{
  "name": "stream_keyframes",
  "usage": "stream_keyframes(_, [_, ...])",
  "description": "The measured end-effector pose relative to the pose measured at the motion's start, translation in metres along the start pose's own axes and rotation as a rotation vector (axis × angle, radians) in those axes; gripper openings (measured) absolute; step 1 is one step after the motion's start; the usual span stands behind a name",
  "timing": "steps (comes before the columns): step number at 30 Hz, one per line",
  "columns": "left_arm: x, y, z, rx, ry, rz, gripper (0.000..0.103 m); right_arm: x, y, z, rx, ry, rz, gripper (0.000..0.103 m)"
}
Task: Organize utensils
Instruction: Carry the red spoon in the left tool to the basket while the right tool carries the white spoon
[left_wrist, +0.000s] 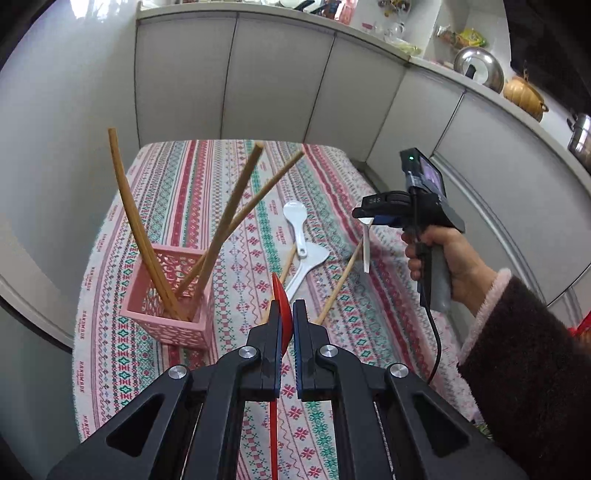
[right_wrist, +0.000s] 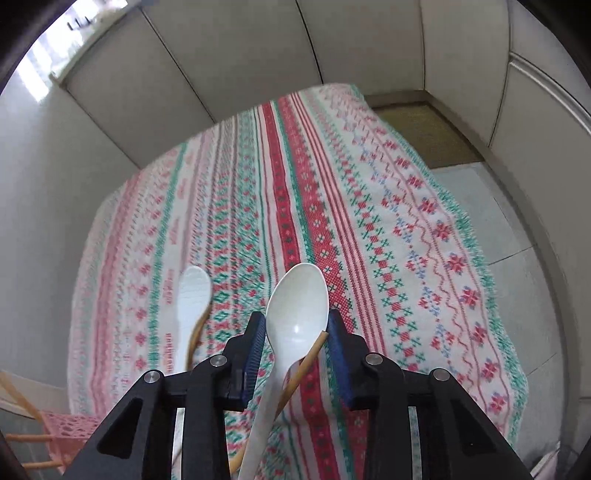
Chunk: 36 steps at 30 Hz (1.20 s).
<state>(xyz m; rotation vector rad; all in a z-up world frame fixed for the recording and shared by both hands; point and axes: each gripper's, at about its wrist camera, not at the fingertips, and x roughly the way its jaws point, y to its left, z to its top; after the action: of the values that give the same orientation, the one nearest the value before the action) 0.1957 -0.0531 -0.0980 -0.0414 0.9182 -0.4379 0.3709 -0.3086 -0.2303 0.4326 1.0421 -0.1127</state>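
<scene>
My left gripper (left_wrist: 287, 305) is shut on a red spoon (left_wrist: 279, 291). The spoon stands on edge between the pads, and its handle hangs down below the jaws. Just left of it stands a pink lattice basket (left_wrist: 166, 299) holding several wooden chopsticks (left_wrist: 125, 206). To the right, a hand holds my right gripper (left_wrist: 360, 214) over the table. In the right wrist view my right gripper (right_wrist: 295, 317) is shut on the bowl of a white spoon (right_wrist: 297, 306). A loose chopstick (right_wrist: 306, 365) lies across under its handle.
A white rice paddle (left_wrist: 295, 218) and a white spatula (left_wrist: 310, 260) lie mid-table on the striped tablecloth (left_wrist: 207, 184), with another loose chopstick (left_wrist: 338, 286). Cabinet panels wall the far side. A shelf holds a pot lid (left_wrist: 478, 68). Floor shows beyond the table's right edge (right_wrist: 491, 280).
</scene>
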Motion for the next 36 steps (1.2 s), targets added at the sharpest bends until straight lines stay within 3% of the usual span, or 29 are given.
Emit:
stream_keyframes(7, [-0.039,0.02,0.023,-0.071,-0.146,-0.083,0.005,-0.095,0.012,-0.015,0.006,-0.179,0.115,0.034])
stream_keyframes(12, [-0.059,0.044,0.042,-0.14,-0.247,-0.111,0.005,-0.153,0.042,-0.032,-0.032,-0.306,0.194,0.034])
stream_keyframes(15, [-0.062,0.061,0.052,-0.161,-0.305,-0.09,0.005,-0.179,0.059,-0.046,-0.068,-0.37,0.23,0.034])
stream_keyframes(19, [-0.053,0.081,0.061,-0.187,-0.383,-0.071,0.005,-0.194,0.08,-0.058,-0.101,-0.422,0.259,0.034])
stream_keyframes(26, [-0.018,0.095,0.068,-0.107,-0.569,0.027,0.005,-0.191,0.113,-0.075,-0.152,-0.436,0.302,0.034])
stream_keyframes(36, [0.016,0.107,0.066,-0.105,-0.713,0.12,0.005,-0.181,0.121,-0.078,-0.172,-0.435,0.304,0.034])
